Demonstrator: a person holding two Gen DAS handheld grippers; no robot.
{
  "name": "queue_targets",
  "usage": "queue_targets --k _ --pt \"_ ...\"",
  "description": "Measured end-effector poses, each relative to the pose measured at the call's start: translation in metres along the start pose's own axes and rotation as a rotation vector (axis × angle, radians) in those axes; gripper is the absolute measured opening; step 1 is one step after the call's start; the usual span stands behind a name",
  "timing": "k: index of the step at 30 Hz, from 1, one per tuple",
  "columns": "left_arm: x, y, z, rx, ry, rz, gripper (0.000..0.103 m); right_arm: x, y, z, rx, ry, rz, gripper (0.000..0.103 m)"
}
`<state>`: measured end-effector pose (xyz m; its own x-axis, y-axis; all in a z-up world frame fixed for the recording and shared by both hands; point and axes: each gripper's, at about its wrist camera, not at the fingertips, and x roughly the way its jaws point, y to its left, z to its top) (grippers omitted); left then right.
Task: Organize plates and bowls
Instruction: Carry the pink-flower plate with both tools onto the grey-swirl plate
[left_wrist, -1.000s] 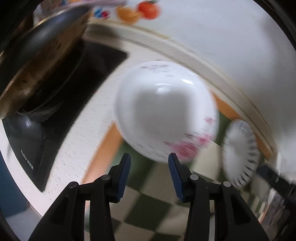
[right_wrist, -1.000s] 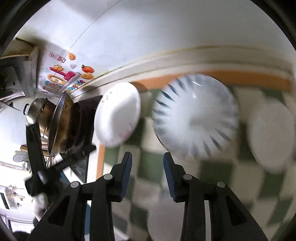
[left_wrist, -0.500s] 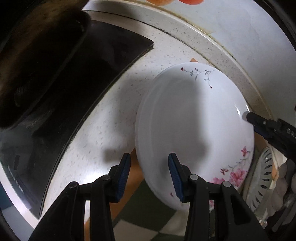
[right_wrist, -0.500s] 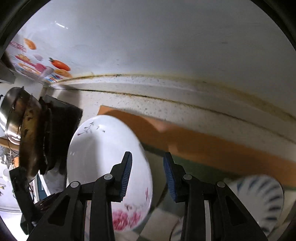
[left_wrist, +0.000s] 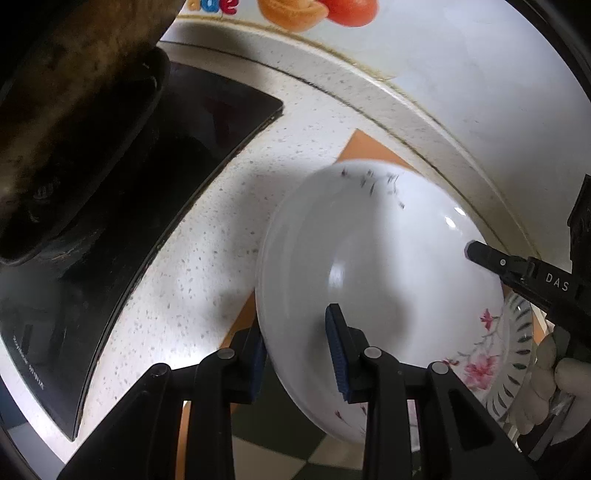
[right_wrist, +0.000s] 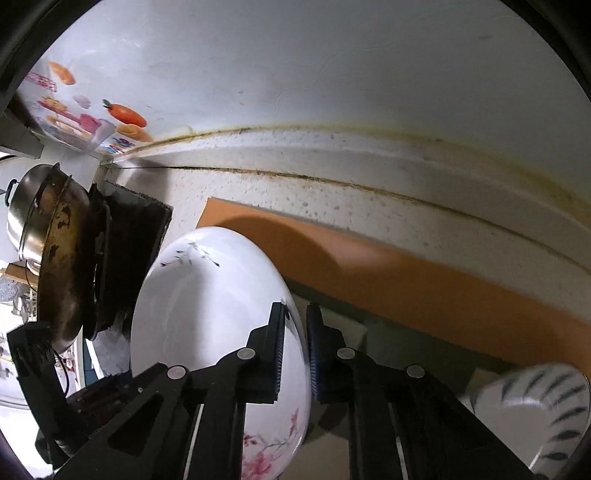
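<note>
The speckled white table (left_wrist: 207, 258) runs along a white wall (right_wrist: 332, 74), and a checkered mat with an orange edge (right_wrist: 424, 288) lies on it. A black stove top (left_wrist: 122, 229) sits on the table to the left, with a dark, worn pan (right_wrist: 59, 266) on it. A big white plate with pink flowers (left_wrist: 376, 280) is on the mat near the stove top, and it looks tipped up on one side. The left hand-held gripper (left_wrist: 295, 354) has its blue pads on both sides of the plate's near rim, one under and one over, but I cannot tell if they are squeezing it. The right hand-held gripper (right_wrist: 295, 347) is pinched narrow on the plate's far rim. A smaller white plate with dark stripes (right_wrist: 546, 413) lies just beside the flower plate. Bright fruit stickers (right_wrist: 125, 114) are stuck on the wall.
</note>
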<state>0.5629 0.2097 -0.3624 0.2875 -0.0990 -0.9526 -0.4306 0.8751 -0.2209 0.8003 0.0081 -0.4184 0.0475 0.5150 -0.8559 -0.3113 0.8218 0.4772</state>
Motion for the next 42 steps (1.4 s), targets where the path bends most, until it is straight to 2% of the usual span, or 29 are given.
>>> queue_targets --k 6,12,21,26,32,38,42 --pt "-0.026 -0.017 -0.014 0.046 -0.017 -0.025 0.028 -0.036 -0.008 -0.028 0.022 -0.045 -0.001 0.009" --pt "-0.064 -0.05 -0.032 0.113 -0.033 -0.067 0.028 -0.093 -0.017 -0.075 0.065 -0.108 0.029 0.009" --pt "-0.094 -0.095 -0.069 0.259 -0.019 -0.126 0.028 -0.199 -0.036 -0.165 0.141 -0.237 0.057 0.009" --pt "-0.091 -0.123 -0.102 0.358 0.048 -0.192 0.028 -0.241 -0.056 -0.226 0.211 -0.289 0.041 0.009" --pt "-0.067 -0.15 -0.14 0.454 0.126 -0.209 0.028 -0.257 -0.09 -0.299 0.318 -0.306 0.019 0.009" --pt "-0.042 -0.166 -0.173 0.538 0.207 -0.167 0.028 -0.24 -0.125 -0.362 0.43 -0.27 0.02 0.009" --pt "-0.03 -0.168 -0.19 0.573 0.247 -0.129 0.028 -0.221 -0.135 -0.386 0.467 -0.238 0.02 0.009"
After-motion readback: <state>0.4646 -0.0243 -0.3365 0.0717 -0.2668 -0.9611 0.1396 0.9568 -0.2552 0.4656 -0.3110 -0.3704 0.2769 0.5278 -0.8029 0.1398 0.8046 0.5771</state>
